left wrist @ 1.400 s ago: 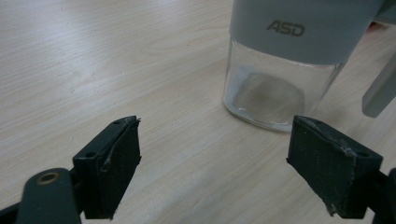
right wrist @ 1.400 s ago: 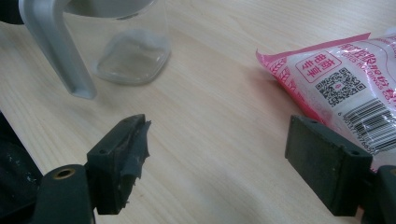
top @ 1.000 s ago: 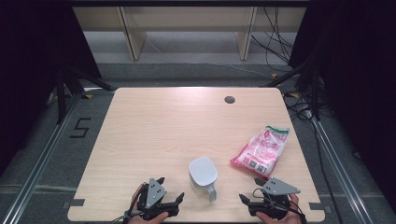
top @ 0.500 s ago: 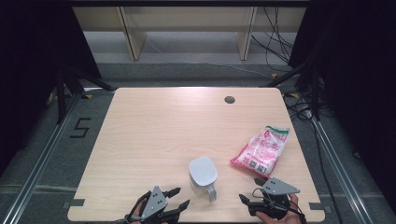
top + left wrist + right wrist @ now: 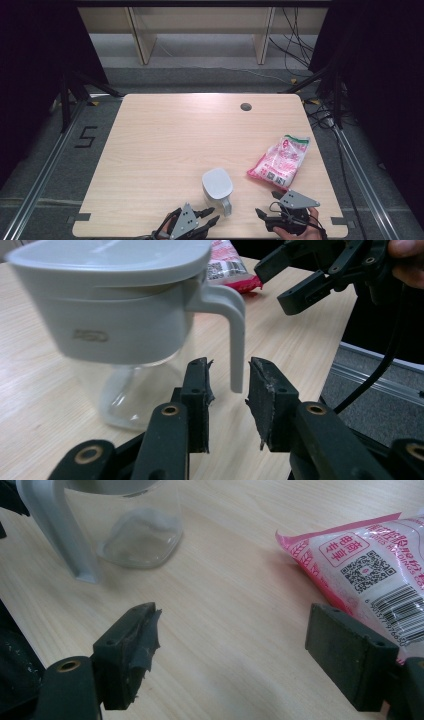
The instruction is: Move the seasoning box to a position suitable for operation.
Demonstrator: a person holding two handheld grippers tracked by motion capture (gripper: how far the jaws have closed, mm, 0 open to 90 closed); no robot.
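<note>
Jug point(image 5: 217, 186) stands upright near front edge of desk point(image 5: 165, 145), long axis up and down, lid on top, handle point(image 5: 231, 335) pointing toward person. Left tool point(image 5: 229, 390) has just been closing; handle tip sits in gap, pads not pressing yet. Risk: tool catches only handle's thin free end, so jug may tilt or slip out. Right tool point(image 5: 230, 645) spread wide, empty, beside pink bag point(image 5: 370, 565).
</note>
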